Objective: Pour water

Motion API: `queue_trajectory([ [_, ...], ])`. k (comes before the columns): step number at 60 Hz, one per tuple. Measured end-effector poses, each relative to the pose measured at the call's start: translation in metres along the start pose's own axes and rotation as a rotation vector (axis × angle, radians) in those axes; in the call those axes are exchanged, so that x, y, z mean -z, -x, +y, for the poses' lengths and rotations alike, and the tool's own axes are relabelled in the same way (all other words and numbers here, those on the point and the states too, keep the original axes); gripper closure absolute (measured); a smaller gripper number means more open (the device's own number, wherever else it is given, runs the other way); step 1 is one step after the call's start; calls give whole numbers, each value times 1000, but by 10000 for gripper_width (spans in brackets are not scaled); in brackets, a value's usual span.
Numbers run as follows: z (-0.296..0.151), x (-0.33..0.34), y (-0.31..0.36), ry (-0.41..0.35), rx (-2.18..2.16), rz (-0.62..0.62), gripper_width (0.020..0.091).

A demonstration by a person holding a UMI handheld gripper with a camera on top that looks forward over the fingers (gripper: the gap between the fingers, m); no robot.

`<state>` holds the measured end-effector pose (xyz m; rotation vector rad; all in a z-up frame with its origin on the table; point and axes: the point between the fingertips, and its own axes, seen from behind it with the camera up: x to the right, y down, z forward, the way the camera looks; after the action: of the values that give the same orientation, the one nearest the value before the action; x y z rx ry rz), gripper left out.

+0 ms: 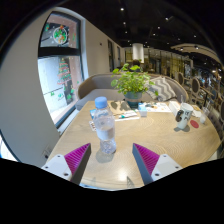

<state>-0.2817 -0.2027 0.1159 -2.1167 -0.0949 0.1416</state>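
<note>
the gripper [112,160] has its magenta-padded fingers [77,157] spread apart, holding nothing. just ahead, a little left of the gap, a clear plastic water bottle with a pale cap [103,125] stands upright on the light wooden table [160,138]. farther off sits a potted green plant [131,80], with a small white cup [183,117] far right. pouring seems unstarted: the bottle is ungrasped.
</note>
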Motion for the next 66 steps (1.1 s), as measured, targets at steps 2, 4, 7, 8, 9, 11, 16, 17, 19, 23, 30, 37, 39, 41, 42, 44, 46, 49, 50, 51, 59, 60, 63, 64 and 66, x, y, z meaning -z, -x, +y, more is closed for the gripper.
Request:
queue_trajectory([
  [2,-5,-15,4,-11,-13,6,243],
  [4,-8,-28,9,-22,-21,6,241],
  [7,-13,-51,14,-43,-15,10,242],
  [8,-16,-57,15,-49,-11,14,241],
  [9,-17,-63,15,-57,-7,18,241],
  [11,-20,-74,16,-70,1,27,239],
  [16,-23,-99,18,-90,3,32,260],
  [17,-24,-103,19,-95,3,33,278],
  [19,-25,-108,17,-106,3,38,331],
  [23,-25,-119,13,-114,6,57,494],
  [30,-27,-124,15,-140,10,44,637],
  [37,-26,-122,19,-148,15,9,720],
  [39,-27,-121,20,-144,14,4,748],
  [41,-27,-121,20,-140,13,0,757],
  [42,-26,-121,20,-138,15,-5,793],
  [44,-27,-120,20,-134,11,-3,793],
  [46,-28,-120,20,-130,13,-7,794],
  [49,-32,-117,21,-127,6,-21,794],
  [50,-35,-116,19,-130,-2,-26,795],
  [51,-37,-115,19,-132,-7,-30,795],
  [59,-75,-96,17,-159,-67,-86,793],
  [60,-82,-93,16,-167,-84,-94,794],
  [63,-107,-83,11,-187,-150,-130,795],
  [64,-116,-80,10,-193,-177,-146,796],
  [66,-134,-76,6,-202,-238,-173,795],
])
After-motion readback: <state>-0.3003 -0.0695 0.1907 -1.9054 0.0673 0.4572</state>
